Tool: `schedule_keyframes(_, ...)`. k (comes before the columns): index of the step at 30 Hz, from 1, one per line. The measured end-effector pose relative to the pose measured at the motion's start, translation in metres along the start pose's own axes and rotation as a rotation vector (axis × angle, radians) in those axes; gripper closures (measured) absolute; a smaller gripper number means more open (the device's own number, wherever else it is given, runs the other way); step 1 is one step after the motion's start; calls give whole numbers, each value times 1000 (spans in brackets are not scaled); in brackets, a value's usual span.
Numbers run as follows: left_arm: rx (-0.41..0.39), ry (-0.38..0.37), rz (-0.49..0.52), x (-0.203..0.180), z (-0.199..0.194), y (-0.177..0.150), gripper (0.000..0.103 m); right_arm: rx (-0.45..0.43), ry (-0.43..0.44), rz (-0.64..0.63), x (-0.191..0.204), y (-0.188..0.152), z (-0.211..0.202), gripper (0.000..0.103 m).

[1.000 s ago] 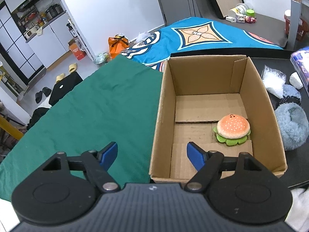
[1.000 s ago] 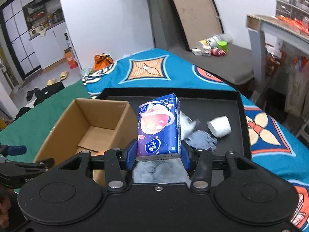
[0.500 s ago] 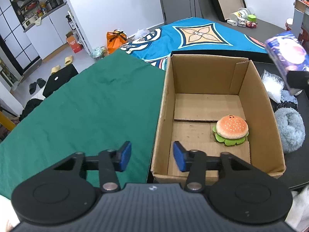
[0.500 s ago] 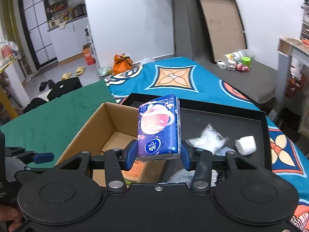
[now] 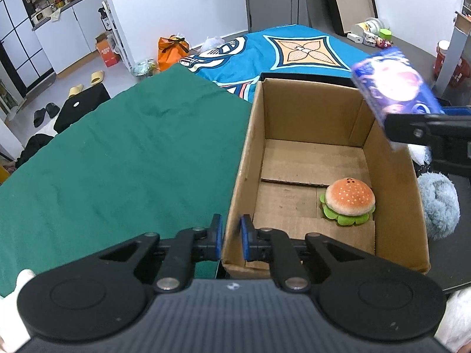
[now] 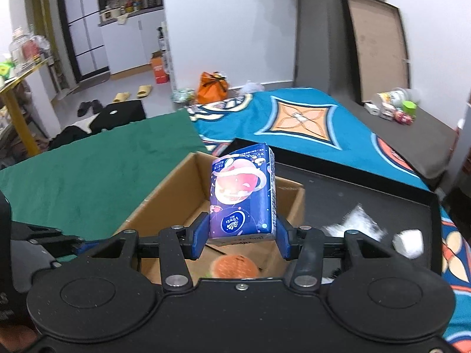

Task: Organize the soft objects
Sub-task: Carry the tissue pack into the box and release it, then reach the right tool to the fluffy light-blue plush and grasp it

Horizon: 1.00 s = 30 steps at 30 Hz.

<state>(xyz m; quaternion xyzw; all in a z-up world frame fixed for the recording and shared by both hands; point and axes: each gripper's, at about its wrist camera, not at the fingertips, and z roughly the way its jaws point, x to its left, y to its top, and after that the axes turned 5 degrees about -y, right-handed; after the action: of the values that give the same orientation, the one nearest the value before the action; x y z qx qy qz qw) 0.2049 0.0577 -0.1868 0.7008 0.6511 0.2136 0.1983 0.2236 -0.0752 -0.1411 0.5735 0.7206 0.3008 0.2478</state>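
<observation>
An open cardboard box (image 5: 312, 111) stands between a green cloth and a black tray. A hamburger plush (image 5: 348, 198) lies on its floor near the right wall. My left gripper (image 5: 230, 236) is shut on the box's near left wall, the cardboard edge pinched between the blue pads. My right gripper (image 6: 241, 235) is shut on a blue tissue pack (image 6: 241, 197), held upright above the box's right side, over the hamburger plush (image 6: 234, 267). In the left wrist view the tissue pack (image 5: 394, 88) hangs blurred over the box's far right corner.
A fluffy blue-grey soft thing (image 5: 438, 206) lies just right of the box on the black tray (image 6: 368, 194), with a crumpled clear bag (image 6: 356, 223) and a white lump (image 6: 409, 242). The green cloth (image 5: 117, 161) spreads left of the box; a blue patterned blanket (image 6: 303, 117) lies behind.
The left jaws have closed from wide open onto the box's near left wall. The right gripper has carried the tissue pack leftward from over the tray to over the box.
</observation>
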Motion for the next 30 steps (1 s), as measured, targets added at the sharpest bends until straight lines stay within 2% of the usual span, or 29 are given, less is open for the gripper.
schedule_keyframes(2, -2, -3, -5, 1, 0, 0, 91, -3, 0, -25, 7, 4, 0, 51)
schedule_keyframes(4, -2, -4, -7, 1, 0, 1, 91, -15, -8, -59, 12, 6, -1, 32)
schedule_keyframes(6, -2, -4, -6, 1, 0, 1, 91, -27, -11, -75, 13, 5, -3, 23)
schedule_keyframes(23, 4, 55, 43, -10, -2, 1, 86, -4, -57, -13, -31, -12, -21, 16)
schedule_keyframes(30, -21, 105, 67, -15, -8, 0, 75, 4, -83, 48, -56, -29, -26, 16)
